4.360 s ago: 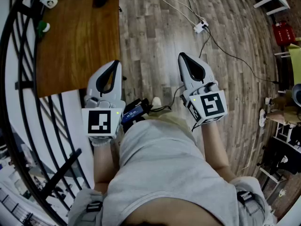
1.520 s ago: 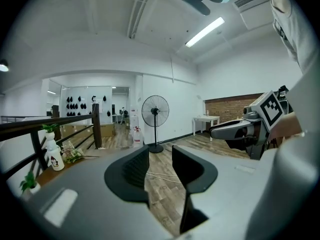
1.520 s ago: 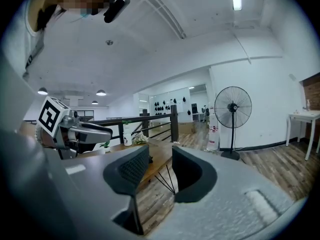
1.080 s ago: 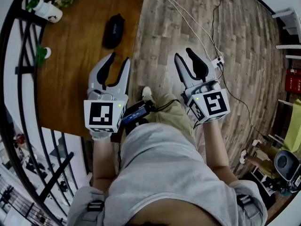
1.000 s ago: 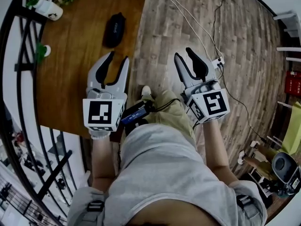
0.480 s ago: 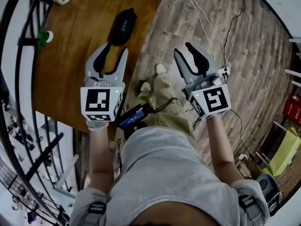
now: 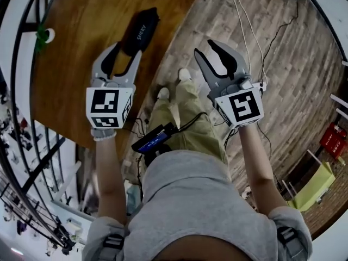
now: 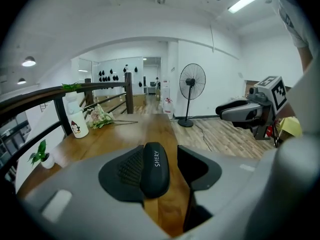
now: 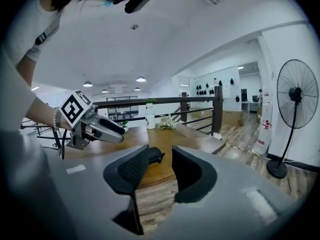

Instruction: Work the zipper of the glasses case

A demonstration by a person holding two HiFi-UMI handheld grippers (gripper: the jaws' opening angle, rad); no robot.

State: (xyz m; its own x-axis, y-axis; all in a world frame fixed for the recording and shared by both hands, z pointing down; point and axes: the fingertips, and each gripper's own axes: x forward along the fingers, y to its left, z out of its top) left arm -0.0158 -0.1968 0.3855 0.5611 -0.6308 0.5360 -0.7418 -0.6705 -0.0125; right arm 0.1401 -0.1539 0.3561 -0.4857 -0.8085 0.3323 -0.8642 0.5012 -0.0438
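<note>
Glasses case (image 7: 140, 30) zipper indiscernible | left gripper (image 7: 124, 51) just opening, case beyond gap | right gripper (image 7: 205, 48) released, empty

On my feed the wearer has a grey T-shirt (image 7: 201, 200), olive trousers (image 7: 190, 113) and pale shoes (image 7: 185, 74), with dark buckled straps (image 7: 110, 242) at the shoulders. A black box with a blue-lit screen (image 7: 154, 139) sits at the waist, with black cables (image 7: 188, 124) running from it. The left gripper (image 7: 125, 52) and right gripper (image 7: 207, 52) are matching grey plastic shells with black pads (image 8: 131, 165) ribbed in a fine grid. The left's jaws have just been opening, pads pressing on nothing. The left cube (image 7: 109, 105) and right cube (image 7: 240, 106) are white with black square markers.
</note>
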